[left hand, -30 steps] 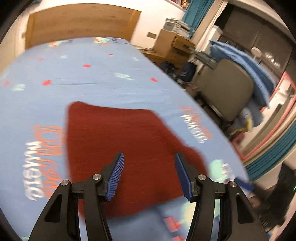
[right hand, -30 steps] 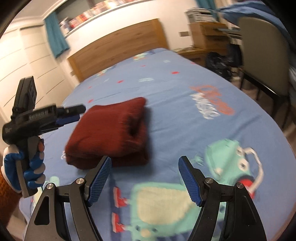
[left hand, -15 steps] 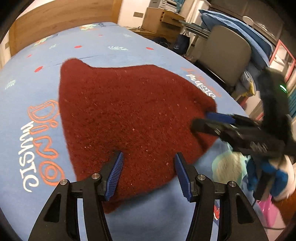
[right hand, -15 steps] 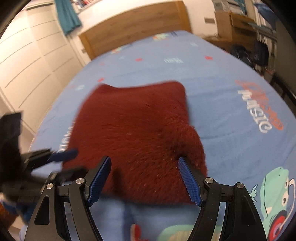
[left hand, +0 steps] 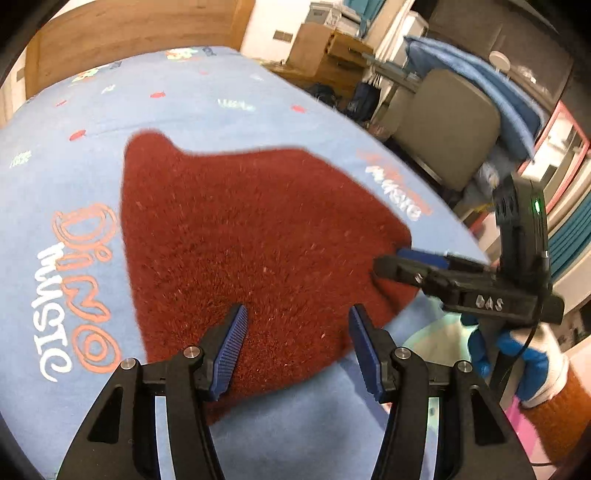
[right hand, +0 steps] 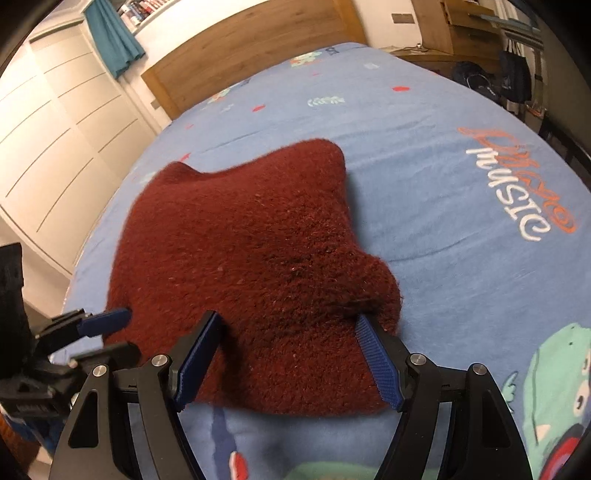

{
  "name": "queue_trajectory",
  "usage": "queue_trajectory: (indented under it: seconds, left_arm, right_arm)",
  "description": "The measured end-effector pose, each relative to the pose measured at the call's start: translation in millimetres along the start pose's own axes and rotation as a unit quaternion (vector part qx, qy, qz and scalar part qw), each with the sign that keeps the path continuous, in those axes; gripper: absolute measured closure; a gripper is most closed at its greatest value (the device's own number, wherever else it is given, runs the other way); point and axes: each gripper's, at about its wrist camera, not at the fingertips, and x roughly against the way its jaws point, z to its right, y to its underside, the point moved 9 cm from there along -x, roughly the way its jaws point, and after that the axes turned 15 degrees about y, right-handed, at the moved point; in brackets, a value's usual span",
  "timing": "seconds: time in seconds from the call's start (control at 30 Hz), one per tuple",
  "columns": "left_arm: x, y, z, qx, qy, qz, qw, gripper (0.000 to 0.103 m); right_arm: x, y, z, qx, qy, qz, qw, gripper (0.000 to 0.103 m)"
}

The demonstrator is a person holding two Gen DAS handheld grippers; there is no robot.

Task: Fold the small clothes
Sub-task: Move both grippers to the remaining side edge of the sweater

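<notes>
Right wrist view: the folded red garment (right hand: 251,236) is seen lying just beyond both half-open, empty claws, the right gripper (right hand: 288,354) at its near right corner, the left gripper (right hand: 110,332) at its near left.

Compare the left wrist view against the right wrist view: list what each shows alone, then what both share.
Left wrist only: a padded chair draped with blue cloth, and a gloved hand holding the right hand-held gripper.
Right wrist only: white wardrobe doors and a teal curtain.
Both: the dark red knitted garment on the blue bedspread, with both hand-held grippers open at its near edge.
</notes>
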Motion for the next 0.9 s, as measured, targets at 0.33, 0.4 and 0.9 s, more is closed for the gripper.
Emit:
queue_trajectory:
  seconds: [0.33,0.4,0.9]
  left_arm:
    - [-12,-38,-28,-0.005,-0.036,0.013,0.9993,0.053]
    - [-29,-22,-34,-0.008,-0.041,-0.006,0.9991,0.052]
    - [-13,-11,-27,0.009,-0.028,0.003,0.9996,0.042]
  right_arm:
    - [5,-50,-29,0.03,-0.002,0.046,0.998,0.026]
    - [-10,-51,-25,0.028,0.004,0.035,0.999,0.026]
    - [-42,-45,-21,0.043,0.01,-0.011,0.999,0.024]
